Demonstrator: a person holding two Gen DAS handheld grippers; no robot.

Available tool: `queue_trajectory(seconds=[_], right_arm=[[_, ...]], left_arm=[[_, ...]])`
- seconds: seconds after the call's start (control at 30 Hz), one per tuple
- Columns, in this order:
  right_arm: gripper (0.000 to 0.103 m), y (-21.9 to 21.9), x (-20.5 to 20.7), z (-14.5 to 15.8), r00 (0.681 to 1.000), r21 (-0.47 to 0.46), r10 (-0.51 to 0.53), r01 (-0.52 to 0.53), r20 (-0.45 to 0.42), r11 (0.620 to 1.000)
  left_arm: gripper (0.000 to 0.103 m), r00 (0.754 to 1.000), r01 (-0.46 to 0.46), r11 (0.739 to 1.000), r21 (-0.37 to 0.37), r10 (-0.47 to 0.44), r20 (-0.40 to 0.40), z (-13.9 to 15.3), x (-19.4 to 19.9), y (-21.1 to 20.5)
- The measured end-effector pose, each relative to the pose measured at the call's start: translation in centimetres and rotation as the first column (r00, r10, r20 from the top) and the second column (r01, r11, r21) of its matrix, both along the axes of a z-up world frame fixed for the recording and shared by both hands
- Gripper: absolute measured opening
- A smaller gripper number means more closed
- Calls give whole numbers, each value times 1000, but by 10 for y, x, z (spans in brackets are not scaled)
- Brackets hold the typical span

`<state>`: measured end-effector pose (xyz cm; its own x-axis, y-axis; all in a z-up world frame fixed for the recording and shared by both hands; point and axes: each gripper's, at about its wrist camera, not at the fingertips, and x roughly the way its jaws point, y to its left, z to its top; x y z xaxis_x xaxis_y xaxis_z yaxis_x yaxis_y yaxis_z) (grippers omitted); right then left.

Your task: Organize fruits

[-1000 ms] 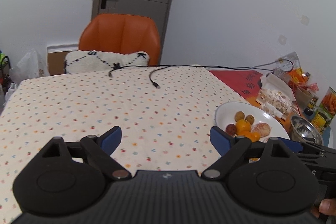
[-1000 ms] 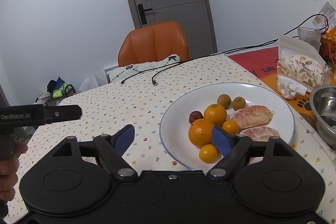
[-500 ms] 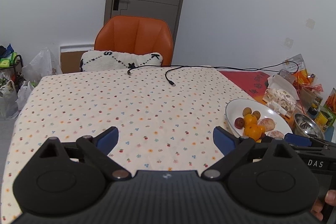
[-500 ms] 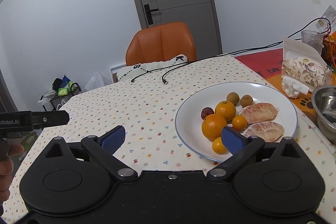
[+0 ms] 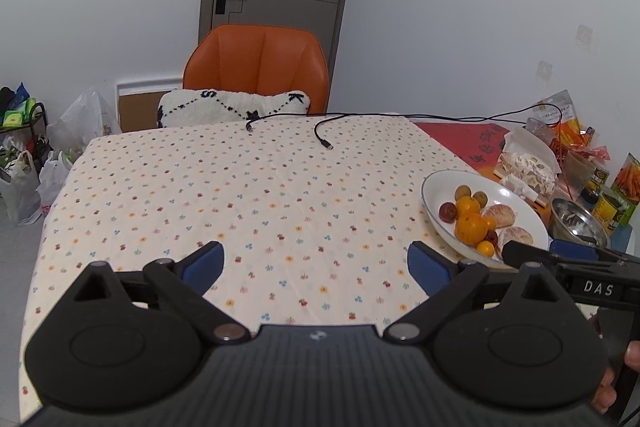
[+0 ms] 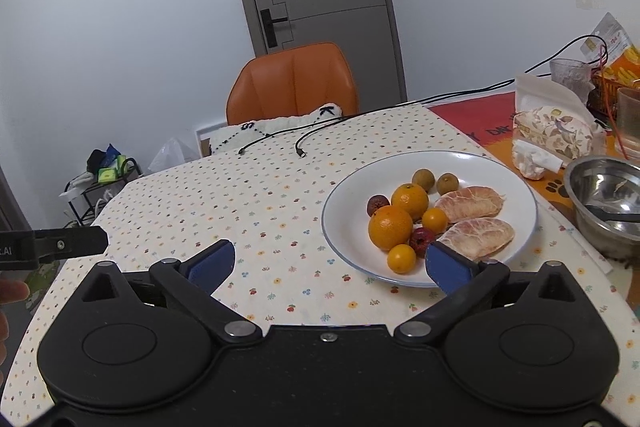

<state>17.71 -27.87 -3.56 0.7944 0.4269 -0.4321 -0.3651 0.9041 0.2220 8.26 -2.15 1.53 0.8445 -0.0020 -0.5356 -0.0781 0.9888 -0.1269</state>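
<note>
Floral-clothed worktop [image 6: 280, 211] before orange chair [image 6: 294, 83]; white plate [image 6: 348, 227] of fruit; both tongs, left [image 5: 316, 261] and right [image 6: 332, 261], apart, empty; large orange [image 6: 390, 227] at plate's near-left: probably firm, smooth, rollable; best gripped across its middle.

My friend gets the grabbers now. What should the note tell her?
Left gripper: open, empty, over the tablecloth.
Right gripper: open, empty, at the near rim of the plate.
All fruit is on the plate: two oranges, two small oranges, two red fruits, two brownish fruits, two peeled segments.
Done: nothing picked up, as far as shows.
Left: sort the fruit.
</note>
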Motion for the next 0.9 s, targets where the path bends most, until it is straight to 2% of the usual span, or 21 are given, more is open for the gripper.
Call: queue_trajectory(seconds=[0.9], right_arm=[[103, 1, -46, 25, 1000, -16, -4, 4, -13, 1000]], left_arm=[[101, 998, -57, 998, 40, 57, 14, 23, -54, 5]])
